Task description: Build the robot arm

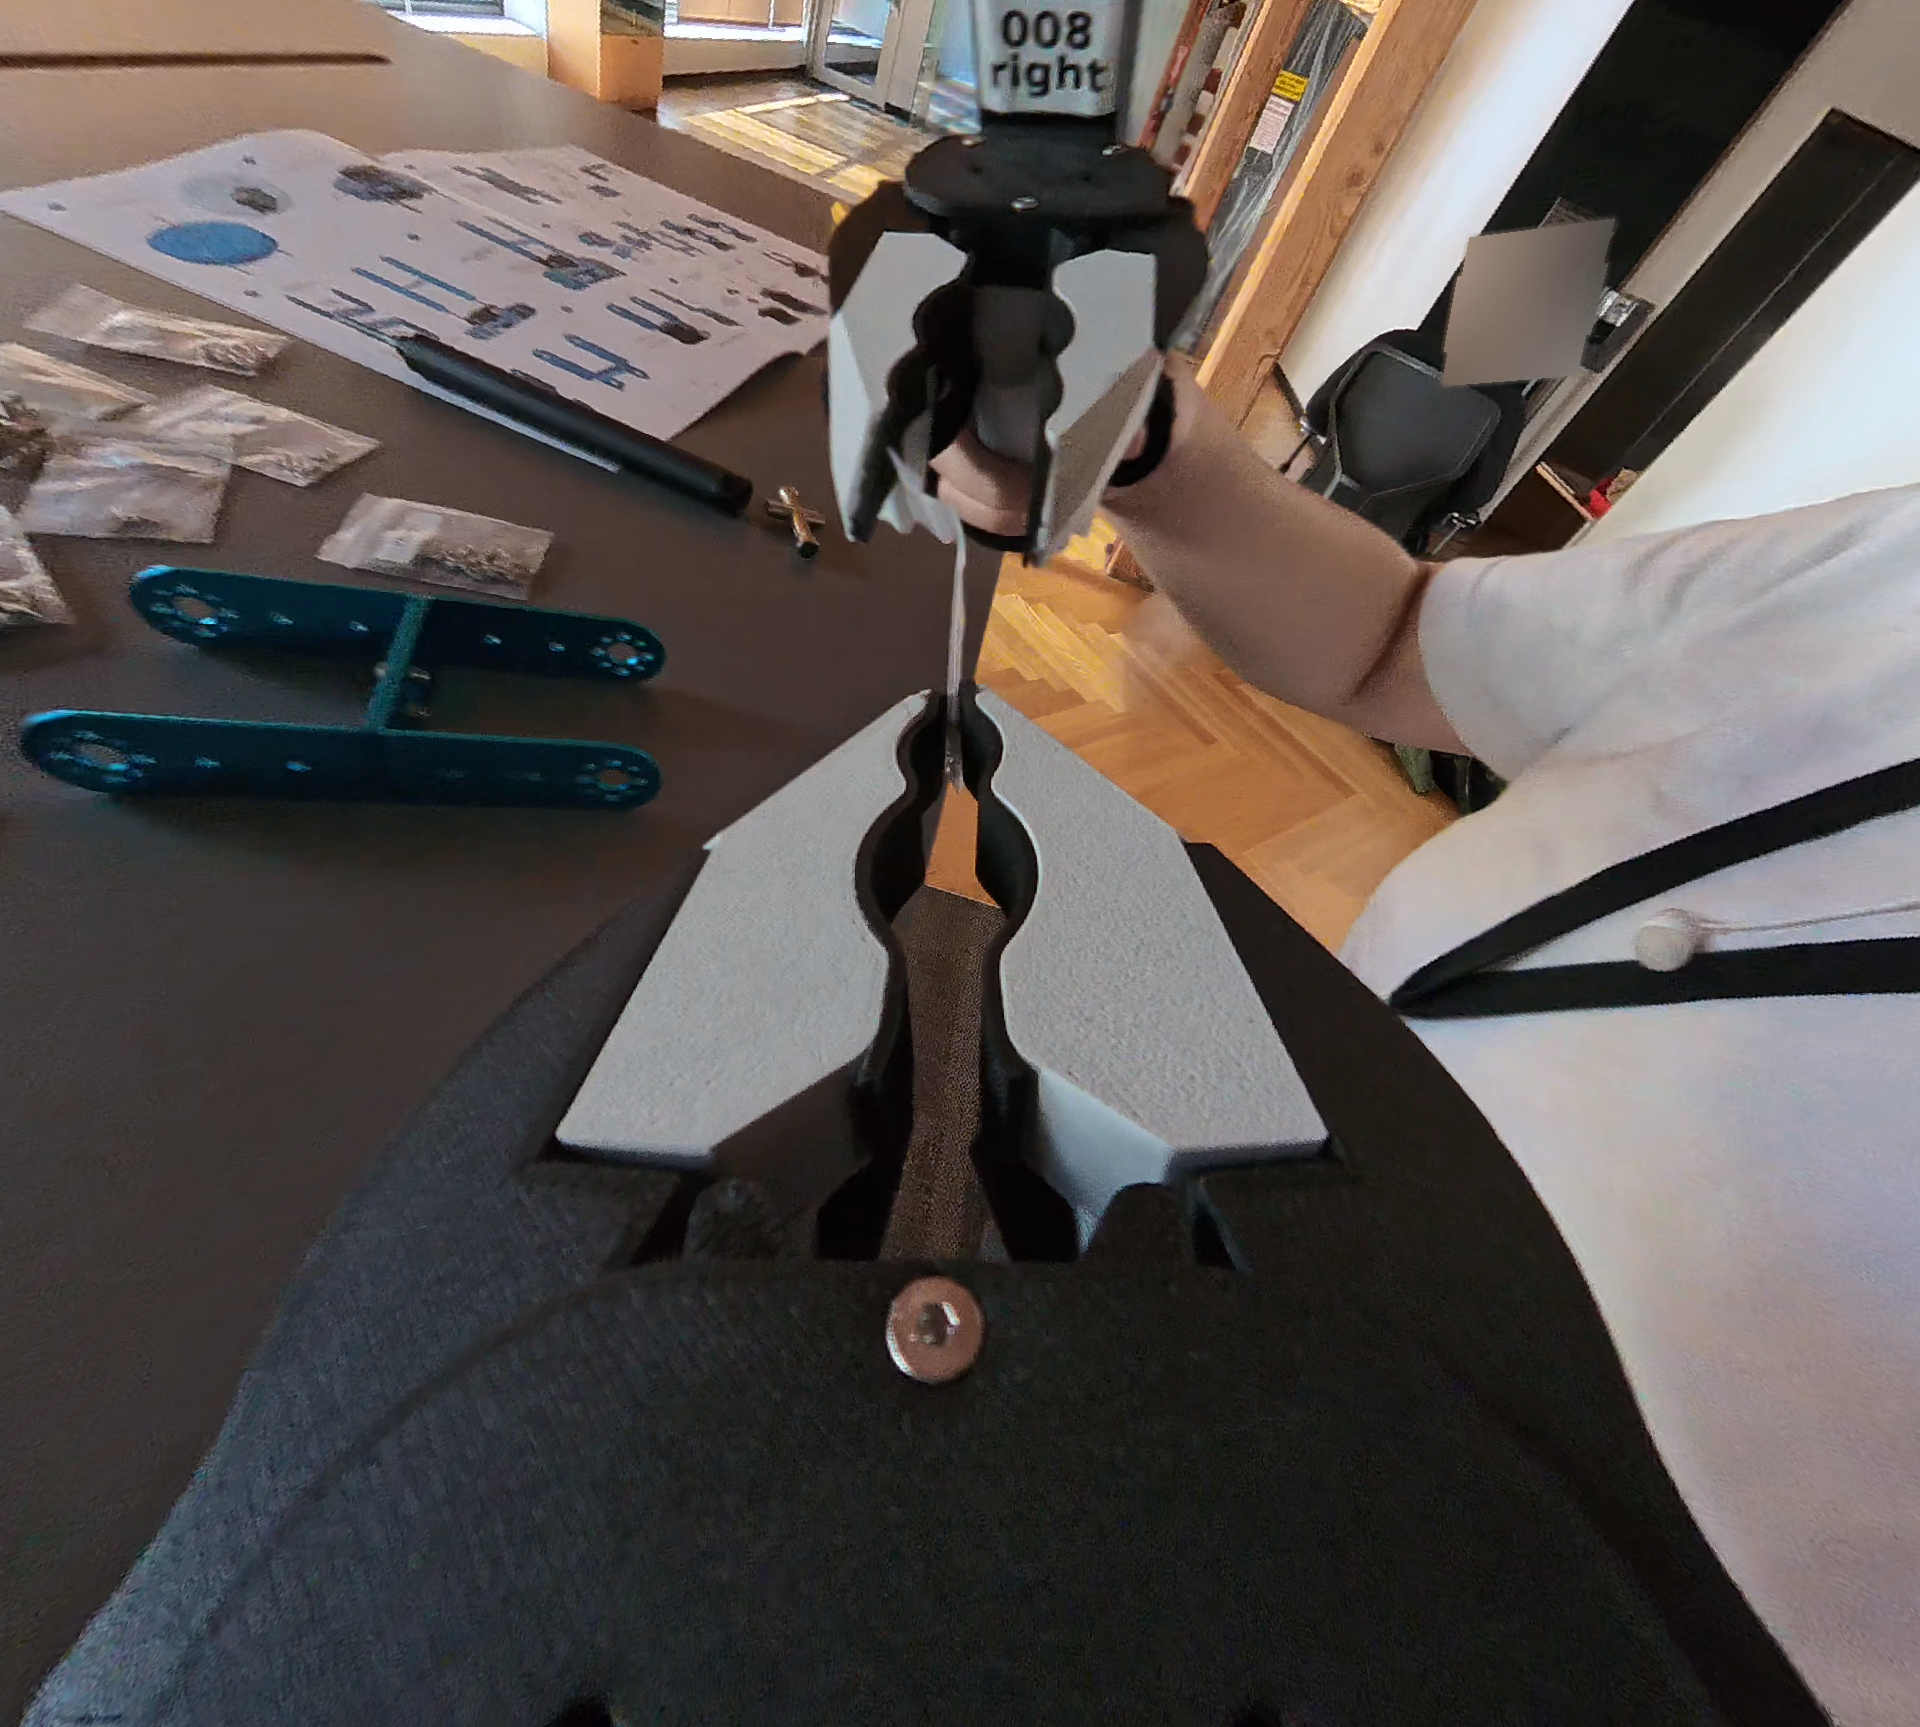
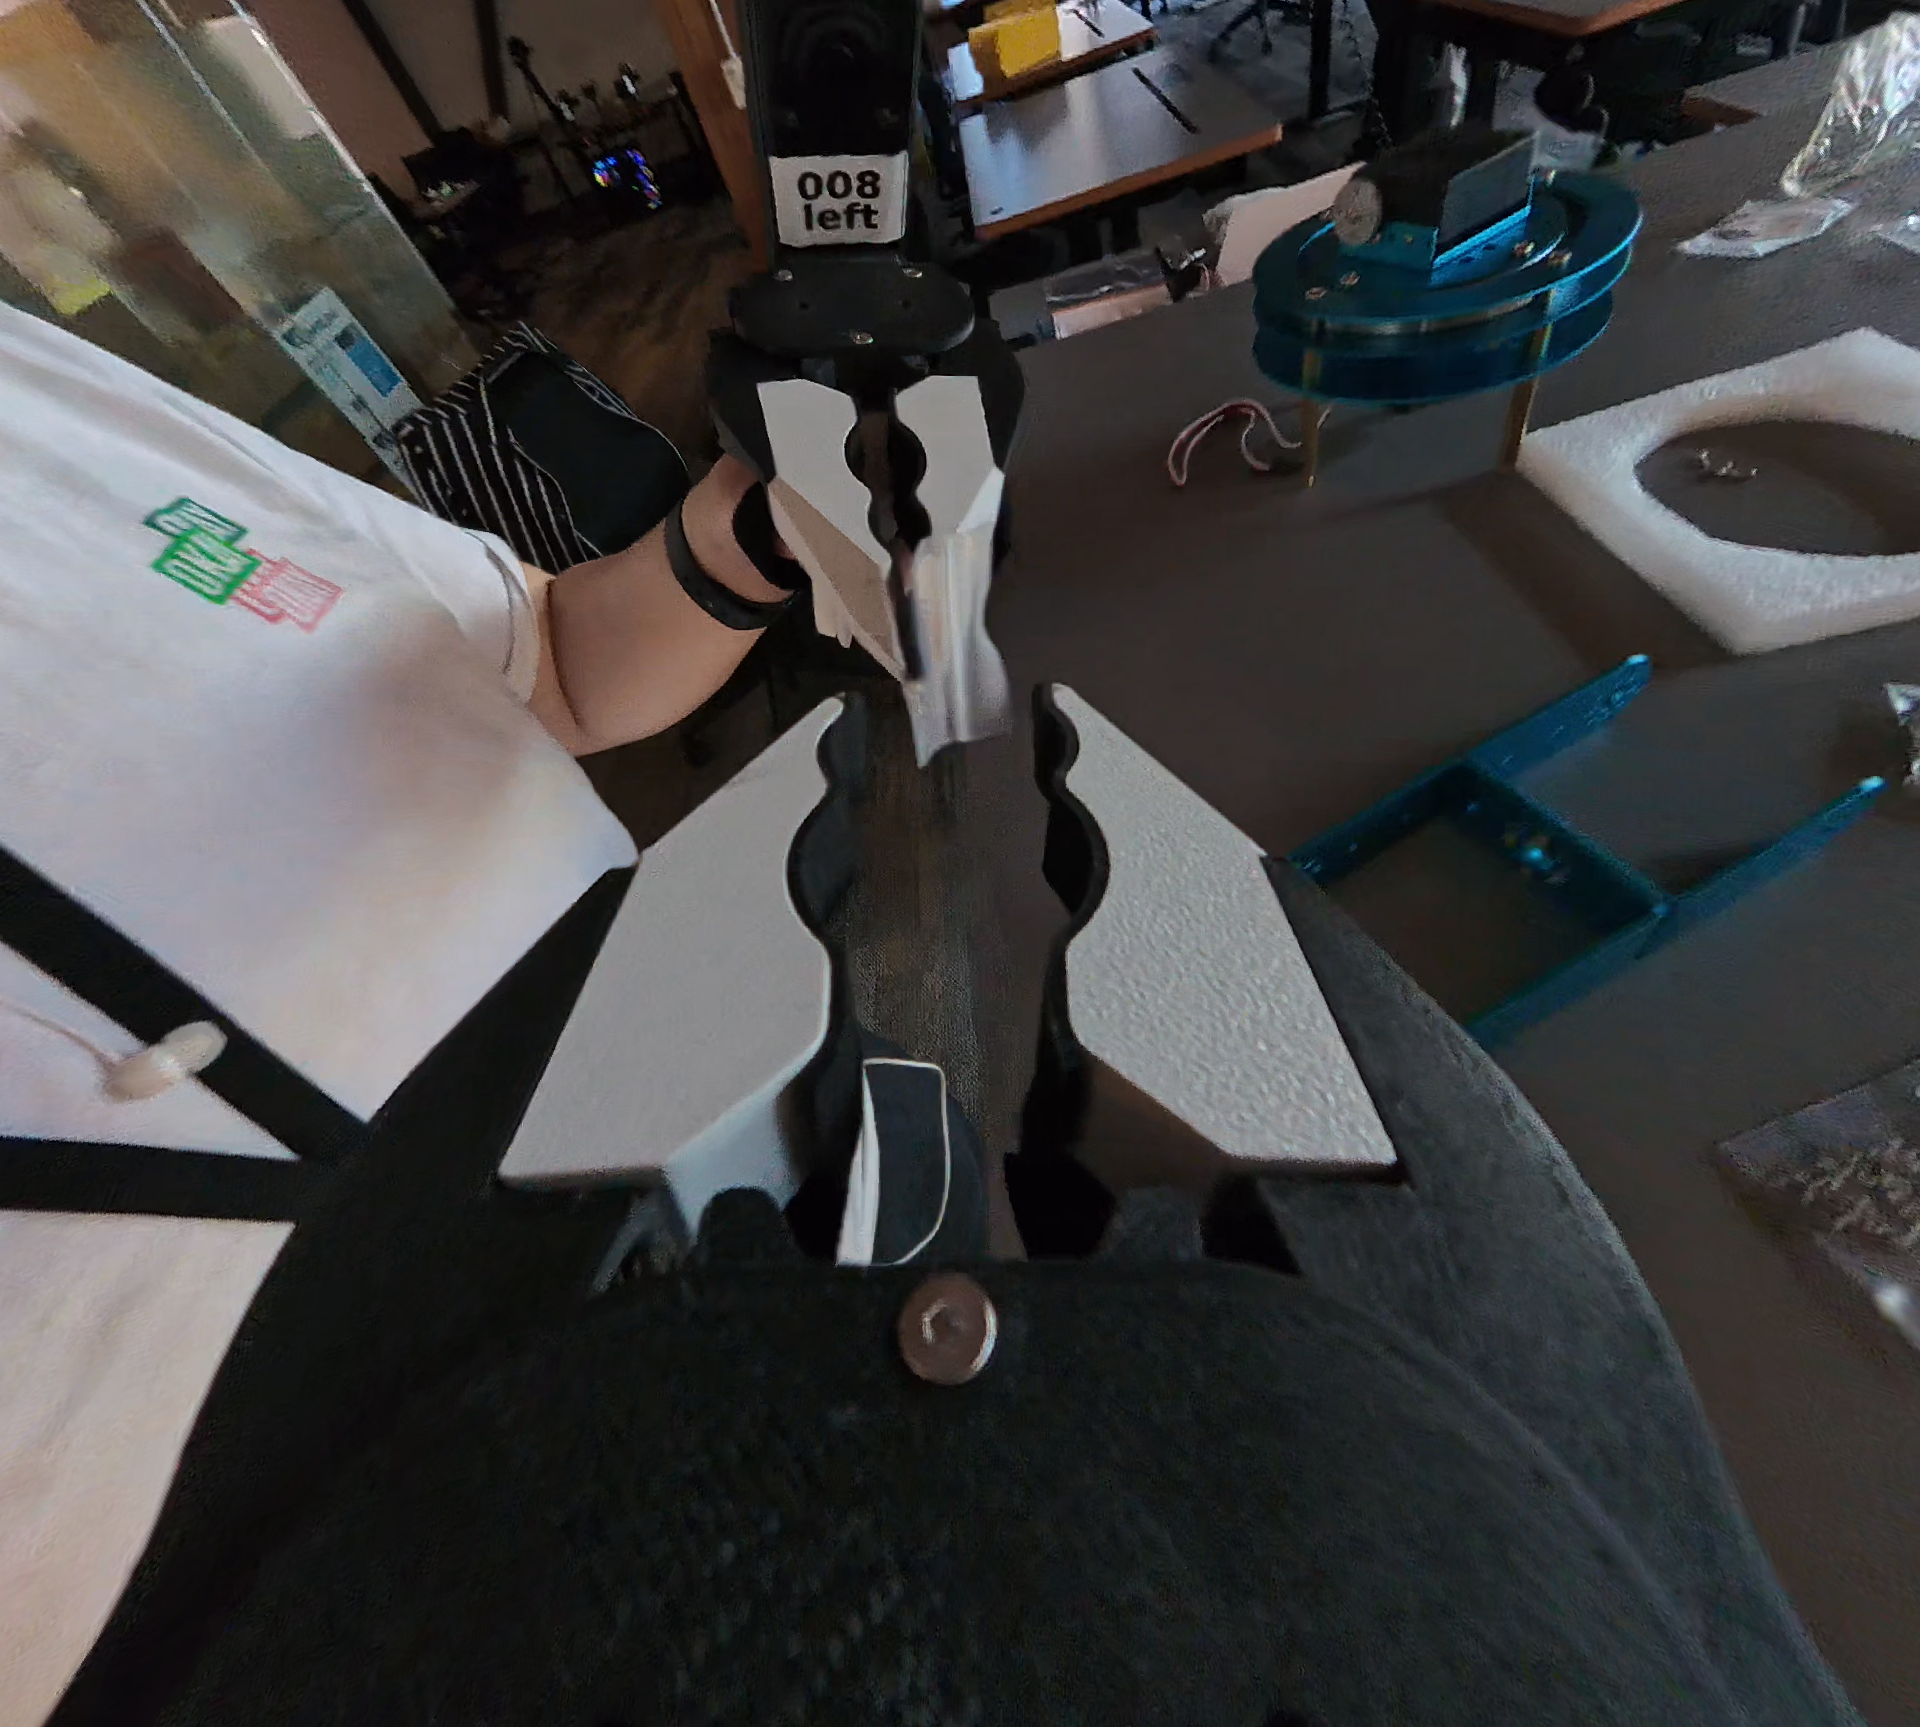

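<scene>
My left gripper point(image 1: 951, 706) is shut at its tips on a small clear plastic bag point(image 1: 954, 638), seen edge-on as a thin strip and held in the air over the dark table's point(image 1: 208, 1002) edge. My right gripper point(image 2: 945, 695) faces it, open, with its fingertips on either side of the bag's free end point(image 2: 961, 711). I cannot tell whether they touch it. In the left wrist view the right gripper point(image 1: 956, 534) sits just beyond the bag. In the right wrist view the left gripper point(image 2: 914, 669) pinches the bag from the far side.
A blue H-shaped metal frame point(image 1: 384, 690) lies on the table, also in the right wrist view point(image 2: 1558, 856). Nearby lie hardware bags point(image 1: 436, 539), a printed sheet point(image 1: 416, 254), a black pen-like tool point(image 1: 571, 420) and a small cross wrench point(image 1: 798, 519). A blue round assembly point(image 2: 1444, 295) and white foam point(image 2: 1714, 576) sit farther off. My left and right fingertips are right by each other.
</scene>
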A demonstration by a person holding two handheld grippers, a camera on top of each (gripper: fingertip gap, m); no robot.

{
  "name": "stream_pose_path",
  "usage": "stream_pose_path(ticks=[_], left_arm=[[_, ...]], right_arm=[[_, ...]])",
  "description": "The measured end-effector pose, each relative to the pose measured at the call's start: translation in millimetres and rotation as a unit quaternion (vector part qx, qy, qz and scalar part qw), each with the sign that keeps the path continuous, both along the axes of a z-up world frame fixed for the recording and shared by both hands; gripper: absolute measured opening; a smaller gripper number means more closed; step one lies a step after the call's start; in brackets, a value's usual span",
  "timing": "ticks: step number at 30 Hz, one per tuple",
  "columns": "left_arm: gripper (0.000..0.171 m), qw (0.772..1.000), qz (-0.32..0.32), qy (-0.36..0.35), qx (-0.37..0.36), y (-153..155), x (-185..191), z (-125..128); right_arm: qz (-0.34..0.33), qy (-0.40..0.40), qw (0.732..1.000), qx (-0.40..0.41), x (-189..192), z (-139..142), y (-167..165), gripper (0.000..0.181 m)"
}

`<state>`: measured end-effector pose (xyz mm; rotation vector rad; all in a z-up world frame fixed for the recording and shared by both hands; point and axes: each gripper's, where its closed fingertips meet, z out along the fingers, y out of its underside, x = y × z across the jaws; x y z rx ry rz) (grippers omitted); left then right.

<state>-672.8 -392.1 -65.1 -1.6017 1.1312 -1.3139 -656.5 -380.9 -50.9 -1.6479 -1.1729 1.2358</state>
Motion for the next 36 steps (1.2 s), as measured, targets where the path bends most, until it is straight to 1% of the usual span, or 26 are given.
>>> stream_pose_path(ticks=[3, 6, 8, 9, 12, 15, 17, 18, 20, 24, 27, 28, 30, 31, 34, 36], left_arm=[[0.000, 1.000, -0.007, -0.006, 0.007, 18, -14, 9], [0.000, 1.000, -0.002, 0.000, 0.003, 31, -17, 12], [0.000, 1.000, 0.007, 0.005, 0.003, 36, -16, 11], [0.000, 1.000, 0.012, 0.006, 0.004, 39, -15, 11], [0.000, 0.999, 0.029, 0.008, 0.011, 46, -10, 8], [0.000, 0.998, 0.067, 0.008, 0.006, 56, -5, 6], [0.000, 0.997, 0.074, -0.003, -0.005, 56, -1, 9], [0.000, 0.997, 0.077, -0.004, -0.007, 56, 1, 9], [0.000, 0.996, 0.094, 0.001, -0.005, 59, 3, 6], [0.000, 0.991, 0.129, -0.012, -0.012, 63, 2, 7], [0.002, 0.986, 0.166, -0.013, -0.013, 68, -3, 4], [0.008, 0.984, 0.175, -0.015, -0.013, 69, -5, 4], [0.026, 0.981, 0.190, -0.022, -0.012, 69, -9, 7], [0.030, 0.980, 0.195, -0.025, -0.009, 69, -10, 9], [0.029, 0.978, 0.206, -0.030, 0.008, 72, -10, 16], [0.023, 0.978, 0.204, -0.035, 0.010, 75, -8, 21]], right_arm=[[0.033, 0.050, 0.998, -0.012, -2, 12, 29, 0.032], [0.087, 0.107, 0.987, -0.086, -6, 30, 45, 0.028], [0.130, 0.123, 0.976, -0.123, -8, 39, 47, 0.023], [0.147, 0.110, 0.974, -0.131, -9, 38, 48, 0.022], [0.161, 0.060, 0.979, -0.110, -12, 25, 59, 0.019], [0.210, 0.052, 0.967, -0.137, -11, 27, 59, 0.020], [0.237, 0.042, 0.959, -0.150, -10, 27, 57, 0.013], [0.245, 0.028, 0.958, -0.147, -10, 24, 58, 0.007], [0.259, 0.007, 0.956, -0.135, -10, 19, 60, 0.000], [0.288, -0.008, 0.950, -0.120, -8, 19, 61, 0.000], [0.298, -0.041, 0.946, -0.124, -11, 15, 61, 0.000], [0.295, -0.044, 0.946, -0.130, -14, 14, 62, 0.000], [0.290, -0.043, 0.944, -0.154, -18, 15, 64, 0.000], [0.294, -0.039, 0.942, -0.159, -19, 16, 64, 0.000], [0.300, -0.048, 0.941, -0.146, -21, 12, 65, 0.000], [0.302, -0.065, 0.943, -0.125, -23, 6, 66, 0.000]])
